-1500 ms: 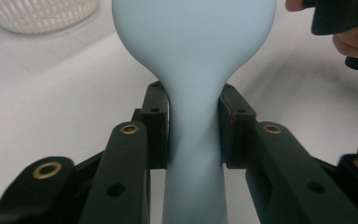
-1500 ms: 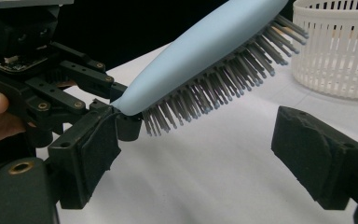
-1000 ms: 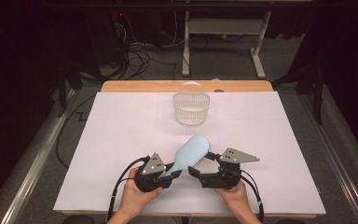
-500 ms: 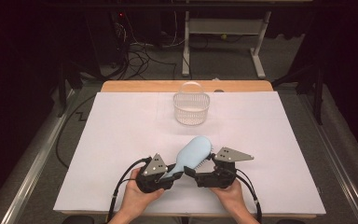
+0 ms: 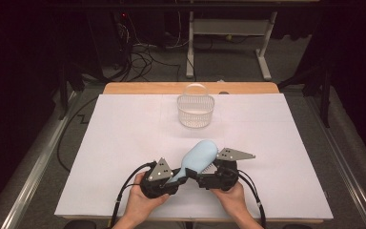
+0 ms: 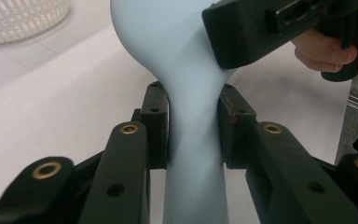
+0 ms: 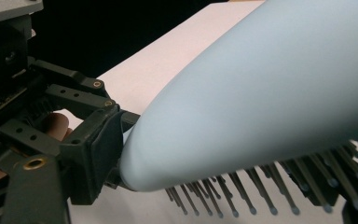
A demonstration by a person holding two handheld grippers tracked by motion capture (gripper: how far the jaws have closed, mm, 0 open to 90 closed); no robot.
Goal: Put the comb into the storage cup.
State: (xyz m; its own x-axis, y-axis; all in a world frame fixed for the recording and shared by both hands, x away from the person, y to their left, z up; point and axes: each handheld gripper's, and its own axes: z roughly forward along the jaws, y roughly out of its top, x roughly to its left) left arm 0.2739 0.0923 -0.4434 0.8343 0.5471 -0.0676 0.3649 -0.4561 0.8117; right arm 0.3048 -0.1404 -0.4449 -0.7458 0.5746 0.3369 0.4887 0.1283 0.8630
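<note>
At the near edge of the desk (image 5: 124, 143), the left gripper (image 5: 164, 179) has its fingers (image 6: 156, 126) clamped on the handle of a pale blue hairbrush (image 5: 199, 156), bristles down. The right gripper (image 5: 219, 174) sits at the brush head; its fingers have just been closing, grip unclear. A white basket (image 5: 196, 110) stands well beyond

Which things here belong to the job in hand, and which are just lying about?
In the job:
- pale blue hairbrush, handle clamped in the left gripper
- right gripper, at the brush head, jaws just closing a little
- possibly the white basket, empty at the far side

Lying about:
- cables on the floor beyond the table
- grey stand behind it
</note>
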